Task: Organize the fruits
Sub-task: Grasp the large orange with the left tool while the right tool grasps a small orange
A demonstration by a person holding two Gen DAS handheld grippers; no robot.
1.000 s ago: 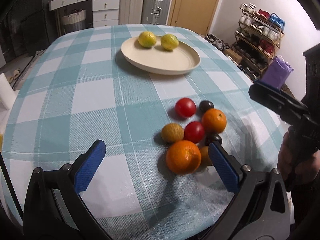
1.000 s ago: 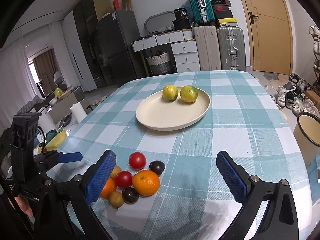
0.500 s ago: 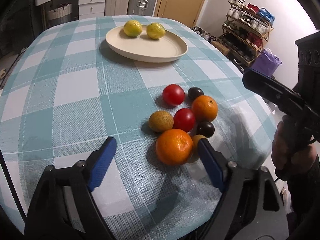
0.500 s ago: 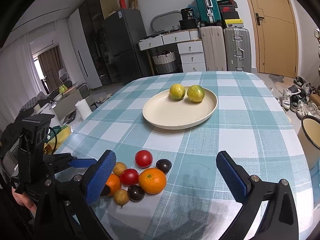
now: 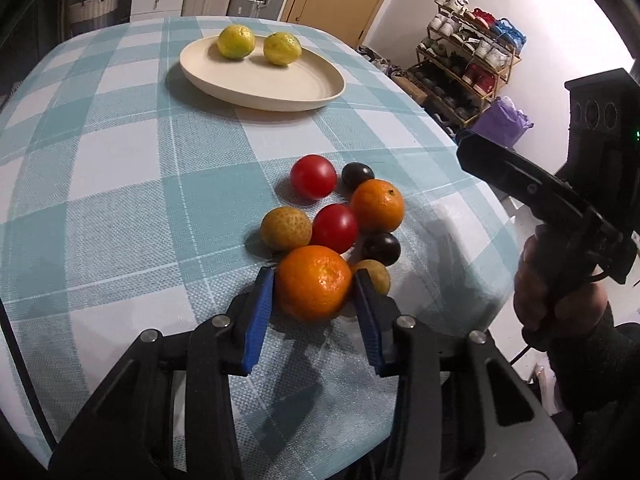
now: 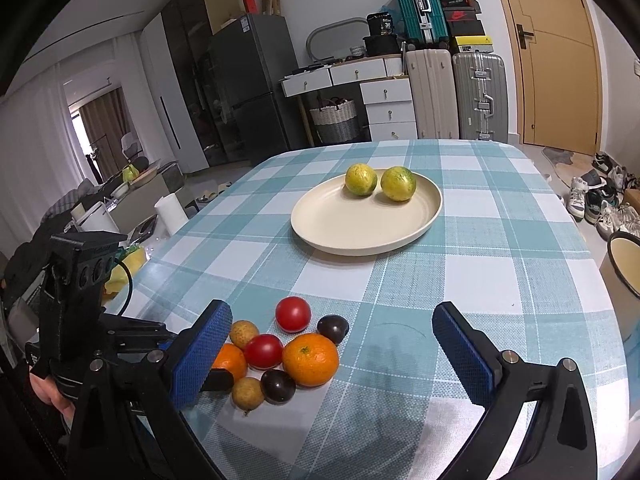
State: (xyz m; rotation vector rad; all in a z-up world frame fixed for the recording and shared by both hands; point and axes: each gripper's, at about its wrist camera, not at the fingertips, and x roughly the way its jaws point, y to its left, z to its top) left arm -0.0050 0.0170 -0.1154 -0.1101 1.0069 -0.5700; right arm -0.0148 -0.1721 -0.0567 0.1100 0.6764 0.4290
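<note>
Left wrist view: the left gripper (image 5: 314,286) is closing its jaws, blue pads against both sides of the nearest orange (image 5: 313,282), at the front of a fruit cluster near the tablecloth's (image 5: 120,184) right edge. Two lemons (image 5: 236,41) sit on the cream plate (image 5: 280,84) toward the far edge.

Right wrist view: the right gripper (image 6: 332,348) hangs wide apart, empty, above the second orange (image 6: 310,359).

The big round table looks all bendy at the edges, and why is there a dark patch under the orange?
Left wrist view: the fisheye lens bows the checked tablecloth; the dark patch is shadow from the nearest round orange and the closing blue-padded left gripper around it. Right wrist view: same bending, corners black, soft shadows beside the cream plate; the open right gripper looks oversized.
</note>
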